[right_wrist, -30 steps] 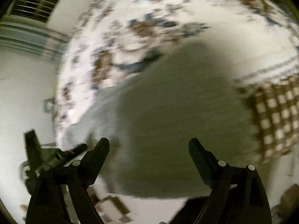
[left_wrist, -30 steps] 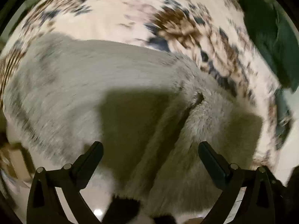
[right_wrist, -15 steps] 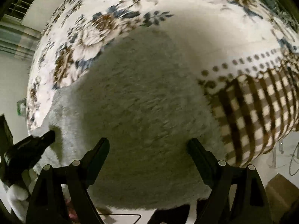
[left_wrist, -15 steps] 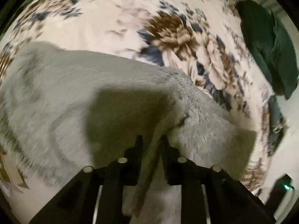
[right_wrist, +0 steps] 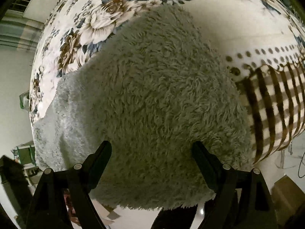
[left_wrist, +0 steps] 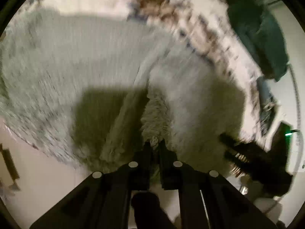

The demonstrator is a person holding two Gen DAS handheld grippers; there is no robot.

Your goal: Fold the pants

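On floral bedspread [right_wrist: 99, 19], near its front edge: grey fleece pants [right_wrist: 156, 99]. Left gripper [left_wrist: 154, 145] pinches pants fold; right gripper [right_wrist: 152, 152] spread wide above fabric. Step: gripping to fold. Next likely: right closes on edge.

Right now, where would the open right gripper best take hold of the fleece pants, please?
Probably the pants' near edge hanging off the bed: the right gripper is open, and that overhanging hem lets one finger slip underneath. The left gripper already pinches a fold.
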